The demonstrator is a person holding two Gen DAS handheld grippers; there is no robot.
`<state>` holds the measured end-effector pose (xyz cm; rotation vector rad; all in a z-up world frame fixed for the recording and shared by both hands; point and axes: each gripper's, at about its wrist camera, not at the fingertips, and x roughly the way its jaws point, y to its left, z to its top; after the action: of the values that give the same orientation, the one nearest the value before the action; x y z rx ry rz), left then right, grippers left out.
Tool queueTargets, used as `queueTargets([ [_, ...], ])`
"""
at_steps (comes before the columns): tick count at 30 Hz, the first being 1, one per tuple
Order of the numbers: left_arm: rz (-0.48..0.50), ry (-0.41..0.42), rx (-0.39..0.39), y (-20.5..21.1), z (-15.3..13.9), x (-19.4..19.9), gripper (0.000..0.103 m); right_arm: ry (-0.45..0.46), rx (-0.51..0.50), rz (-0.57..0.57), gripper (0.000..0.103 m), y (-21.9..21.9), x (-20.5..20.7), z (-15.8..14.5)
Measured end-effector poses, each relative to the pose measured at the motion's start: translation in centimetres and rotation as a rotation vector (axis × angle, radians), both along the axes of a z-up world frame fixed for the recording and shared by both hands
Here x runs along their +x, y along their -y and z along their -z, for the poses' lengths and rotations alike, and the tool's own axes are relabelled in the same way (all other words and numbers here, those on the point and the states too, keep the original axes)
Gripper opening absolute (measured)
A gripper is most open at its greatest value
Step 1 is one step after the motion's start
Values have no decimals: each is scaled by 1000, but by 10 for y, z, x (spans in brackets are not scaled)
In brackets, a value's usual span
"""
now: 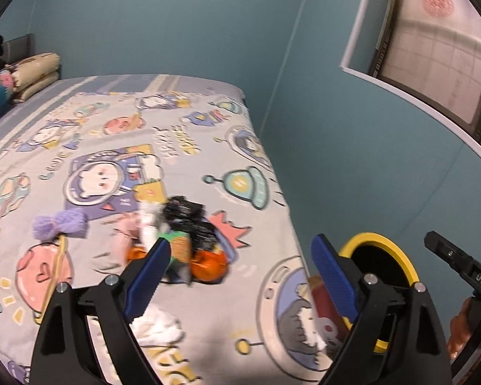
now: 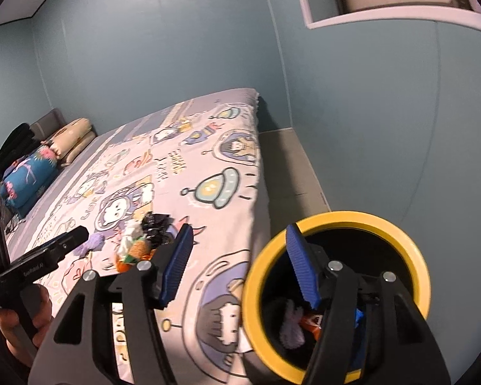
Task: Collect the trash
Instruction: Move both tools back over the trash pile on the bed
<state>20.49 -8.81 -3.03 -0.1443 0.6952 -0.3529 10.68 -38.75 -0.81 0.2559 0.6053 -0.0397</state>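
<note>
pillows (image 1: 37, 73) on cartoon bedsheet (image 1: 189, 138)

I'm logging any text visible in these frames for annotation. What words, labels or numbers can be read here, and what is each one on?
"DAS": white label on the right gripper body, seen from the left wrist view.
"GenRobot AI", as best it reads: white print on the left gripper body, seen from the right wrist view.
Smaller print below it on the same body: too small to read.
Yellow and dark lettering printed on the bedsheet: stylised and blurred, not readable.
</note>
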Motion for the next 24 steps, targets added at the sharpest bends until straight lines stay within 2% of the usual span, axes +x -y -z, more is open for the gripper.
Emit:
queueTargets([
  [10, -142, 6, 7, -72, 5, 17, 92, -6, -24, -98, 62, -63, 24, 1],
  [24, -284, -48, 23, -149, 44, 51, 92, -76, -45, -208, 62, -130, 67, 30],
])
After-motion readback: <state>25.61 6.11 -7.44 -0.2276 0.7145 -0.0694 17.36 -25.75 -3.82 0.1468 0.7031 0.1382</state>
